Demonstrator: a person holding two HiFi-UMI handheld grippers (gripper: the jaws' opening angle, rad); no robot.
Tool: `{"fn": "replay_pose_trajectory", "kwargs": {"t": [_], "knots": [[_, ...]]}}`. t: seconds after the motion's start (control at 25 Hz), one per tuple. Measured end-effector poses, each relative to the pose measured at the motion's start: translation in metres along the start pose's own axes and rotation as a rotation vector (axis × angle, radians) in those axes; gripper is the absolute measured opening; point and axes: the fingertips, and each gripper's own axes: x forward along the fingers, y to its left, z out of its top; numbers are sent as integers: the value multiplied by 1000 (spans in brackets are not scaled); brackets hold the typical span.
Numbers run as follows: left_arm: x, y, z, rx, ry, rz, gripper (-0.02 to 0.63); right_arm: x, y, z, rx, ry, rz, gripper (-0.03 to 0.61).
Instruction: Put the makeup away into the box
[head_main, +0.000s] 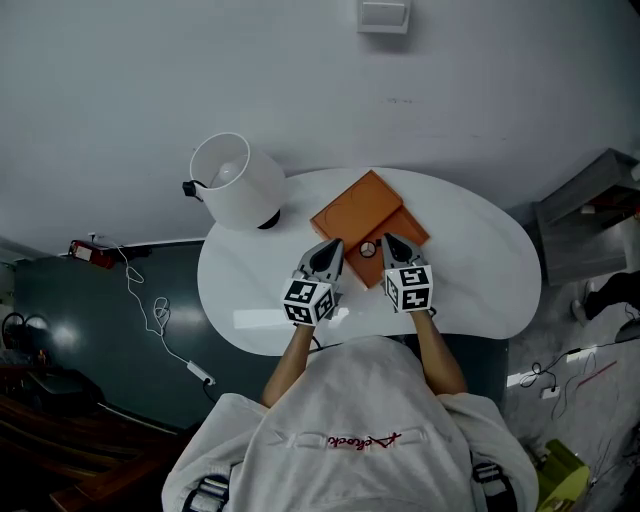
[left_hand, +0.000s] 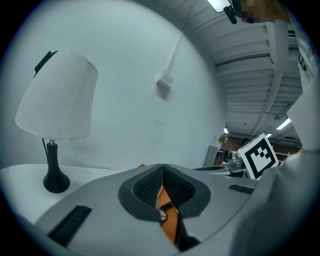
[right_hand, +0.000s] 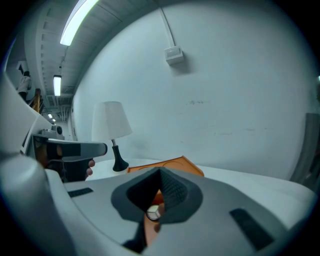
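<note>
Both pairs of jaws are pressed together, empty: left gripper (head_main: 335, 246) and right gripper (head_main: 389, 240) flank a small round makeup piece (head_main: 368, 250) lying on the near half of the orange box (head_main: 360, 205), on the white table (head_main: 480, 270). I'd part one pair before reaching in low.

The lamp (head_main: 235, 182) blocks the upper left of the table (head_main: 480, 270). The orange box (head_main: 368, 222) fills centre frame; the right side lies bare.

One white oval worktop (head_main: 480, 285) carries one white-shaded black-footed lamp (head_main: 235, 180) at ten o'clock, one flat orange box (head_main: 365, 208), and one small round makeup pot (head_main: 368, 250). Two grey tongs: left tongs (head_main: 334, 247), right tongs (head_main: 389, 241).
</note>
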Motion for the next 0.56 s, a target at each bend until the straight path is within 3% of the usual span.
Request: {"fn": "replay_pose_trajectory", "kwargs": {"t": [0.32, 0.56], "knots": [[0, -1, 0, 0, -3, -6, 11, -1, 0, 1, 28, -5, 1, 18], [3, -2, -2, 0, 0, -16, 11, 2, 3, 0, -10, 6, 6, 18]]}}
